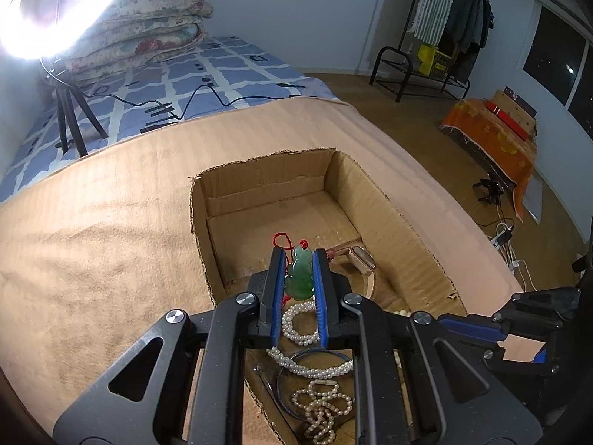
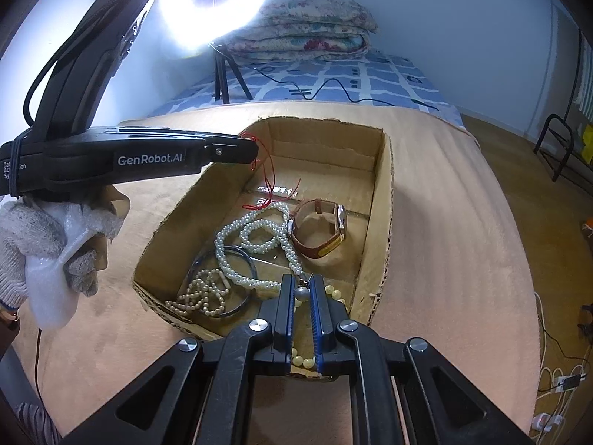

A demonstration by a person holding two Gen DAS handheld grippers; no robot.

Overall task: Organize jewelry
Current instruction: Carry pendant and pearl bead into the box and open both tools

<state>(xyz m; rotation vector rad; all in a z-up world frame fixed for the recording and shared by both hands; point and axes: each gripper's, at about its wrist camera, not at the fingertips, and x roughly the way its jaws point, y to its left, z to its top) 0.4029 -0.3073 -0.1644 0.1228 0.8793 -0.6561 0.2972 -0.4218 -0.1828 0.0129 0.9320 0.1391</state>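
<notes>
A green jade pendant (image 1: 298,278) on a red cord (image 1: 281,239) sits between the blue pads of my left gripper (image 1: 299,254), which is shut on it above the open cardboard box (image 1: 267,170). In the right wrist view the left gripper (image 2: 254,152) hovers over the box's far left corner, red cord (image 2: 272,174) dangling from it. My right gripper (image 2: 302,282) is shut on a small grey bead pendant (image 2: 302,293) over the box's near edge (image 2: 385,222). Inside lie a white pearl necklace (image 2: 259,237), a brown-strapped watch (image 2: 322,230), a dark bangle (image 2: 222,285) and a cream bead strand (image 2: 200,298).
The box rests on a tan cloth (image 1: 111,222) spread over a bed with a blue checked sheet (image 1: 222,70). A ring light (image 2: 218,0) on a tripod (image 1: 70,118), cables and folded quilts (image 1: 148,33) stand behind. A gloved hand (image 2: 33,244) holds the left gripper.
</notes>
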